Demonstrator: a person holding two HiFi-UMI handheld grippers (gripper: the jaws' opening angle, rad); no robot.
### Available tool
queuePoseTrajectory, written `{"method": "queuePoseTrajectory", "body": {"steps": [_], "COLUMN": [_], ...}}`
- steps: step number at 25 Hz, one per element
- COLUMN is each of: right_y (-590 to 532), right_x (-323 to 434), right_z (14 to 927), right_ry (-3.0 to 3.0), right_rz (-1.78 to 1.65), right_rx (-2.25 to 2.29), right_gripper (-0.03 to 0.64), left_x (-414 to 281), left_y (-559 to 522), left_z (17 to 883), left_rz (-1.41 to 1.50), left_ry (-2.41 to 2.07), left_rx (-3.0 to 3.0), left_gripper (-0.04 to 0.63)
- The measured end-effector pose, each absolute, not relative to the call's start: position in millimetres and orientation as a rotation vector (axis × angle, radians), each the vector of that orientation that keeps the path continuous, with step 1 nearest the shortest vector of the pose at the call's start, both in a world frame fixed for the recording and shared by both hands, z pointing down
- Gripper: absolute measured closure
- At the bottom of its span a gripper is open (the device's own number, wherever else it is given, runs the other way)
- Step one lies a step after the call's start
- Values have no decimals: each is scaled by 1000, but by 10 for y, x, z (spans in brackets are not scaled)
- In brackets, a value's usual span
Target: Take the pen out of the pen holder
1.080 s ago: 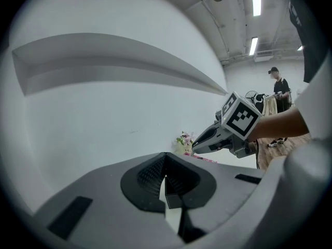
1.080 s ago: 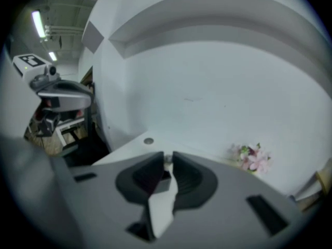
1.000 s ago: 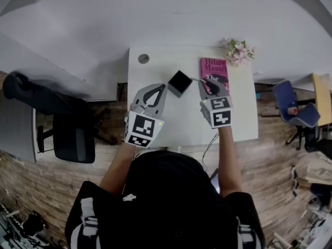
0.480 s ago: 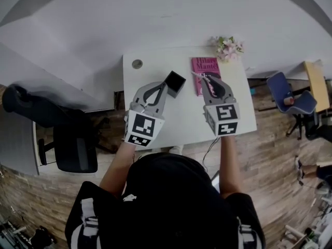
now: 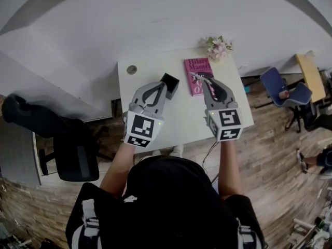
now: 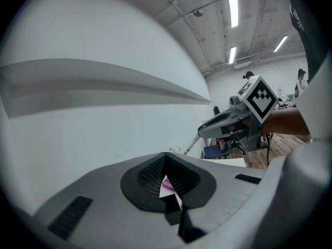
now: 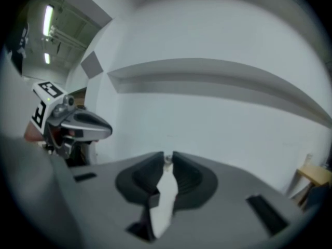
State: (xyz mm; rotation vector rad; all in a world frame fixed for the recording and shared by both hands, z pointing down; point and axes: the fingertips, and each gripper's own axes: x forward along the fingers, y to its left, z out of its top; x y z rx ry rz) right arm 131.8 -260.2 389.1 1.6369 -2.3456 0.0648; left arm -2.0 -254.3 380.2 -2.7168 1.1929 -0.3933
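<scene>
Pinching pen (image 6: 193, 144) in right gripper (image 7: 167, 158), held high to clear the pen holder (image 5: 170, 82); left gripper (image 6: 165, 157) closed, empty beside it.

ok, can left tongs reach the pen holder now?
Likely yes: the pen holder sits right by the left tongs, nothing between; the right tongs hold the pen off to the side.

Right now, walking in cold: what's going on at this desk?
A person stands over a white desk with a tool in each hand. The right tool is clamped on a slim white pen, held clear of the black pen holder. The left tool grips the holder's edge. A pink book lies beneath the pen.
</scene>
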Motion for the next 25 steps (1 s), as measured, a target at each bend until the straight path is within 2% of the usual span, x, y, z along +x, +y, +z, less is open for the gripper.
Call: {"method": "queuePoseTrajectory", "body": {"steps": [25], "right_y": [-2391], "right_x": [1438], "right_z": [3815], "right_ry": [-2316], "right_rz": [41], "right_rx": [1690], "right_gripper": [540], "left_x": [118], "left_y": [-2435], "left_z": [3649], "left_rz": [-333], "left_ry": [1151], "left_rx": [-2736], "left_gripper": [577]}}
